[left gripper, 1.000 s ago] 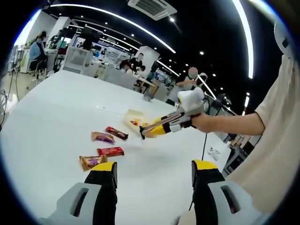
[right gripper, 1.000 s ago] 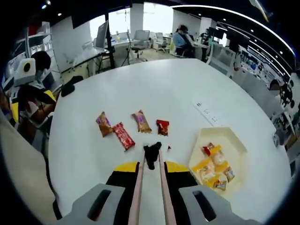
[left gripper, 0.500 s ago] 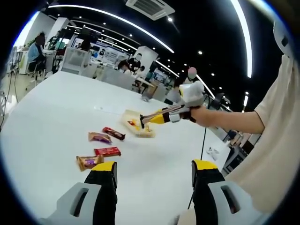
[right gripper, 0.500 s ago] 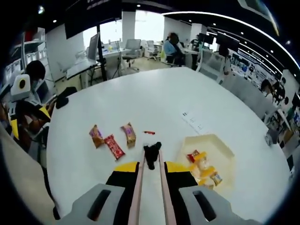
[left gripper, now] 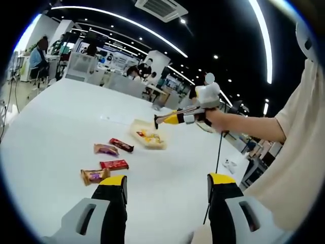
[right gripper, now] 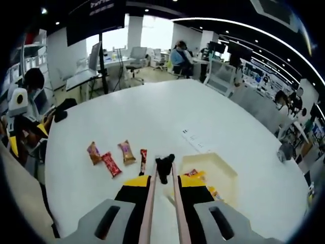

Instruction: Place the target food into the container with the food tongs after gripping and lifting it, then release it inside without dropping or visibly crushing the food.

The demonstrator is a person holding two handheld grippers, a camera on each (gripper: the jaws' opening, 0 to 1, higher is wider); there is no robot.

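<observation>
My right gripper (right gripper: 163, 181) is shut on the metal food tongs (right gripper: 161, 195). Their black tips (right gripper: 164, 169) are together with no food between them. They hang in the air above the near left edge of the pale yellow tray (right gripper: 221, 172), which holds several yellow and red packets. In the left gripper view a hand holds that right gripper (left gripper: 175, 119) up over the tray (left gripper: 147, 137). Wrapped snack bars lie in a loose group: a dark red one (left gripper: 122, 145), a pink-brown one (left gripper: 105, 149) and a red one (left gripper: 112, 164). My left gripper (left gripper: 167, 180) stands open and empty, low over the table.
The round white table (right gripper: 152, 112) has wide free room beyond the snacks, with a white strip (right gripper: 193, 136) lying on it. A brown bar (left gripper: 94, 175) lies nearest my left jaws. A person's sleeve (left gripper: 299, 142) is at the right. Desks, chairs and people surround the table.
The right gripper with the tongs has risen away from the table, and its tips now hang over the tray. The left gripper has stayed in place and open.
</observation>
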